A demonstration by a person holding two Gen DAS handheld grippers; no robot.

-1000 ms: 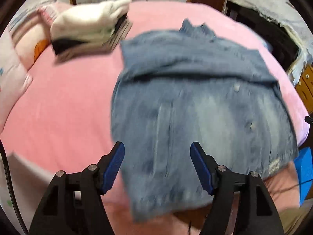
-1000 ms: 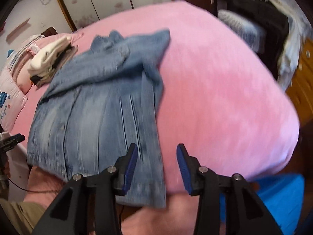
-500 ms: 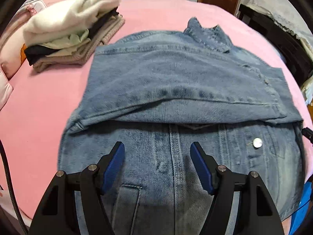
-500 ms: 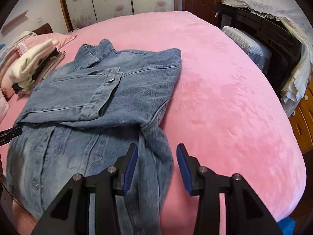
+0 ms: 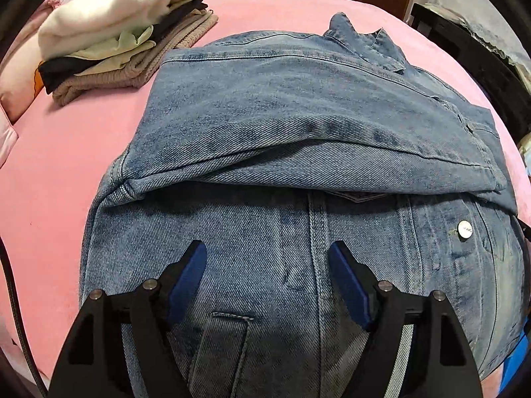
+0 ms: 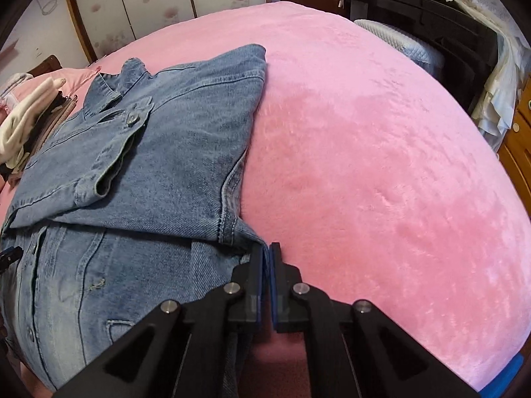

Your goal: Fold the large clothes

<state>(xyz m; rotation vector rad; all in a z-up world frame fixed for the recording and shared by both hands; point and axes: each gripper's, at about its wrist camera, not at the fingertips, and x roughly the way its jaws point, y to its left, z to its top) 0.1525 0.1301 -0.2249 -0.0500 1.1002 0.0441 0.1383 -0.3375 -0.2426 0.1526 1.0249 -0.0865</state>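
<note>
My denim jacket (image 5: 298,126) lies mid-frame on the pink bed (image 6: 381,132), sleeves already folded across. My right gripper (image 6: 268,252) has just pinched shut at its hem edge; my left gripper (image 5: 267,258) gapes above it, holding nothing. The bottom-up fold remains.

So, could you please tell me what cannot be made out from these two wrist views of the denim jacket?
- Left wrist view: the denim jacket's near hem is cut off by the bottom edge and hidden behind the left gripper, whose jaws stand open.
- Right wrist view: whether the right gripper pinches the jacket's edge; its jaws have just closed and hide the contact.
- Both views: the lower garments in the folded pile are covered by the cream one.
</note>
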